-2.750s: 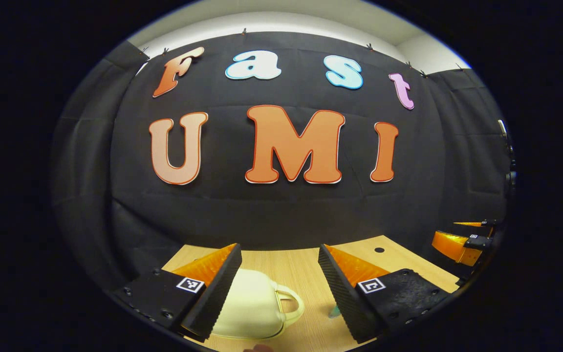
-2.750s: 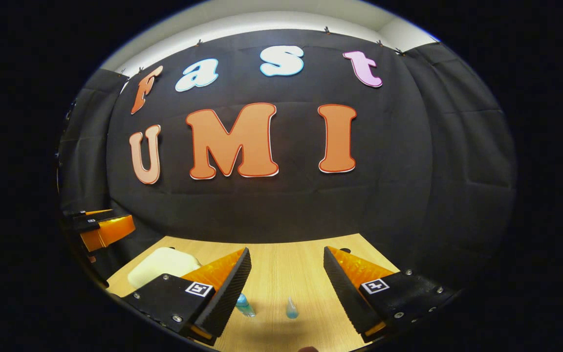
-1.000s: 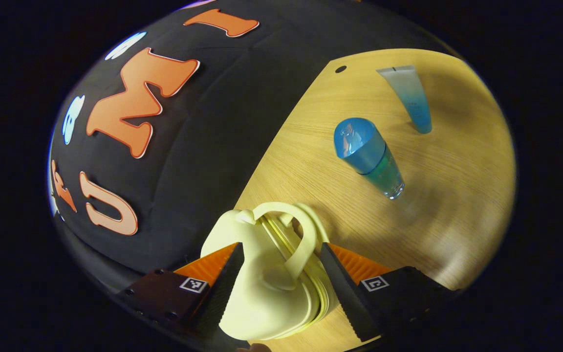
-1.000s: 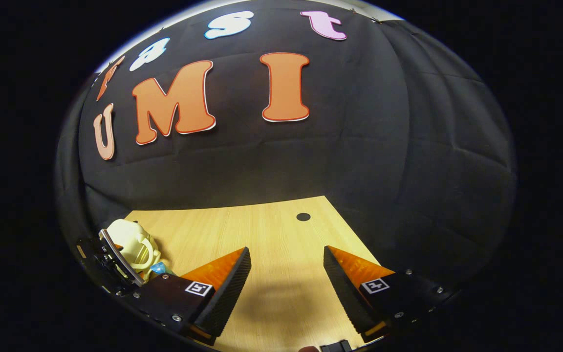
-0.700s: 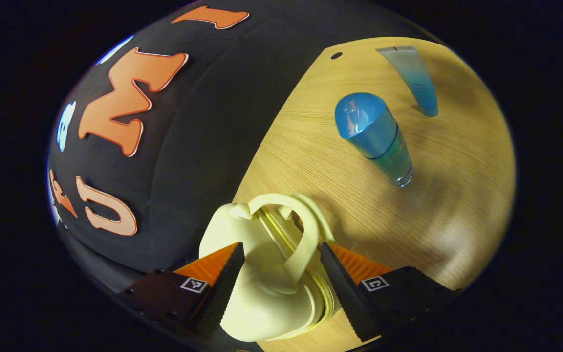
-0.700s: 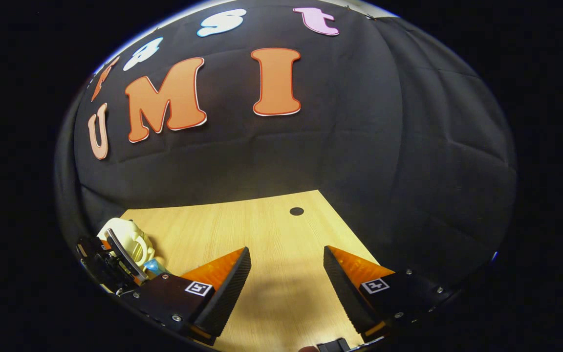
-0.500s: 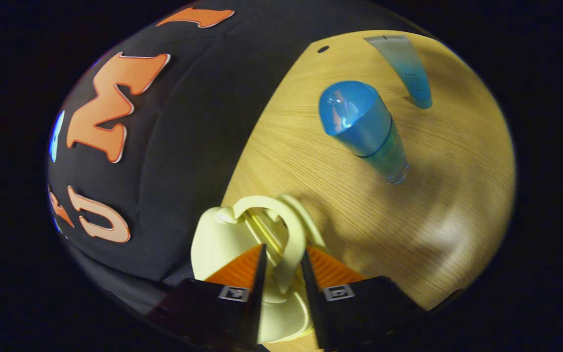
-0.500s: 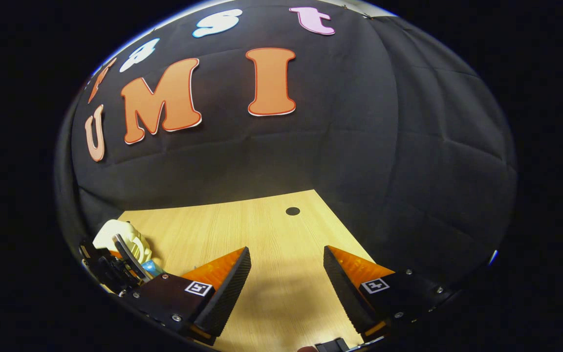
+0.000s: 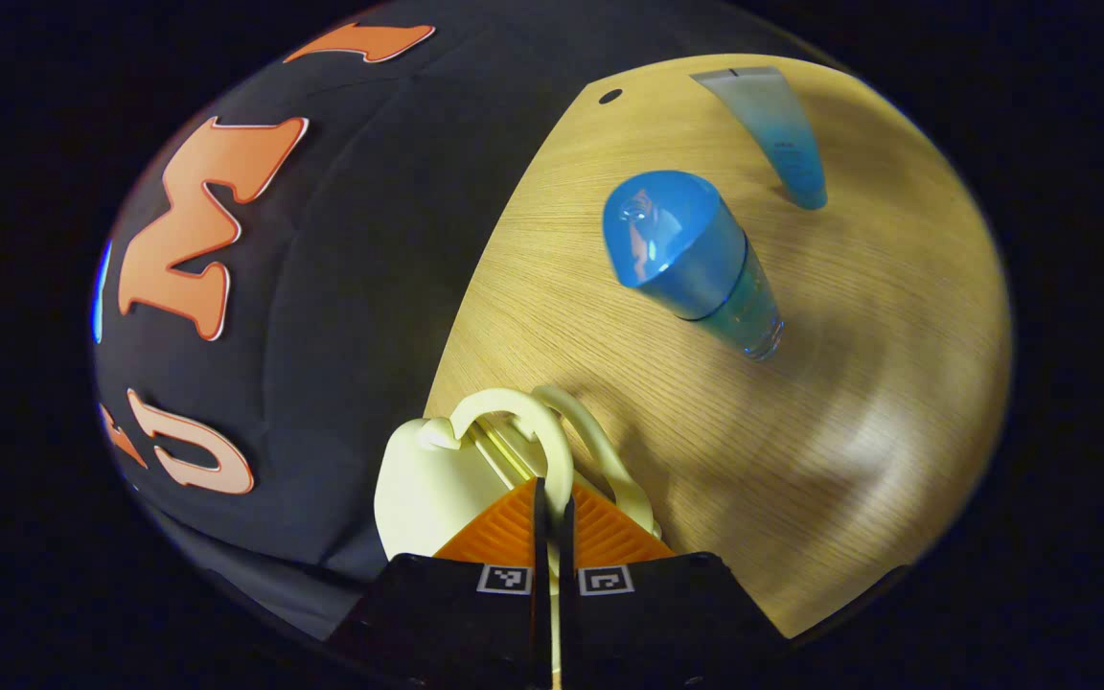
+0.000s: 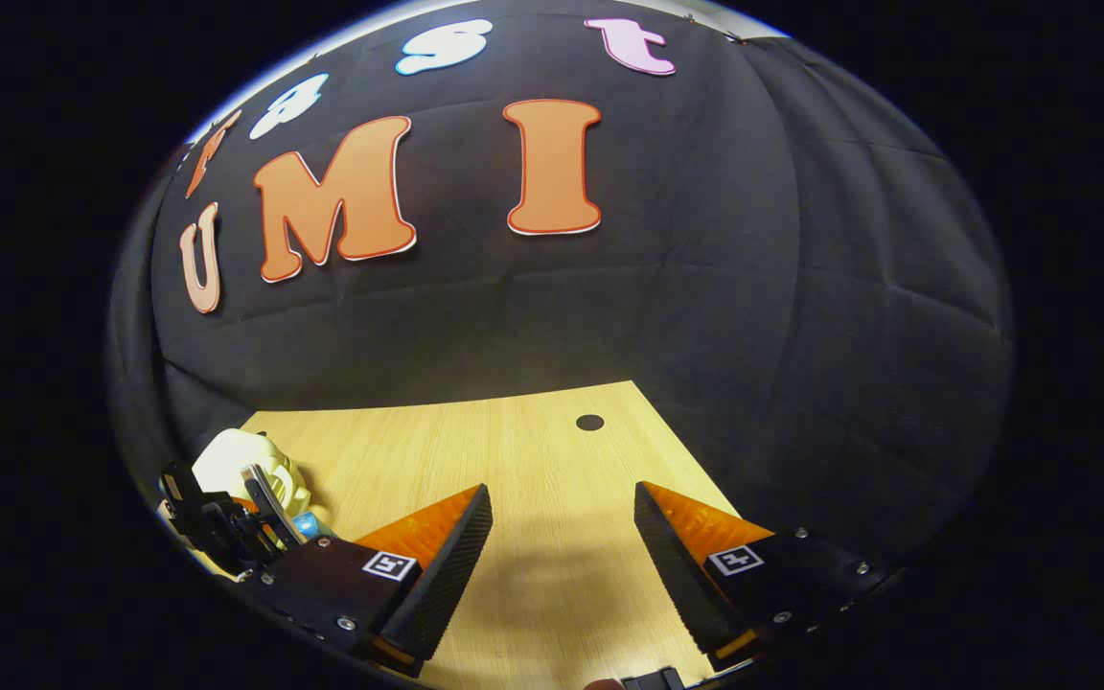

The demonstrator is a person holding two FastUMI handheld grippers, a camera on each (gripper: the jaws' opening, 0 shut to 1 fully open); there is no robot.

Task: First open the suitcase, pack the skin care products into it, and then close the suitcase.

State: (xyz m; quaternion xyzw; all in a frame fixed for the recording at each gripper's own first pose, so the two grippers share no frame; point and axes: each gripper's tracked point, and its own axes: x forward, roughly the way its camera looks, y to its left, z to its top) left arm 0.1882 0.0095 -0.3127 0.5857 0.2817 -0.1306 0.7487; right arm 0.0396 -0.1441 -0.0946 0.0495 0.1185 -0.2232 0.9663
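Since earlier, left claw (image 9: 549, 498) newly closed, suitcase (image 9: 418, 479) handle (image 9: 552, 450) between fingers.

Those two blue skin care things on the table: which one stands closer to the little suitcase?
The bottle with the rounded blue cap; the flat tube stands farther off, beyond it, from the suitcase.

black tool (image 10: 562, 522) mounts, square markers

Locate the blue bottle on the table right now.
In the left gripper view the bottle stands on the table, between the tube and the suitcase.
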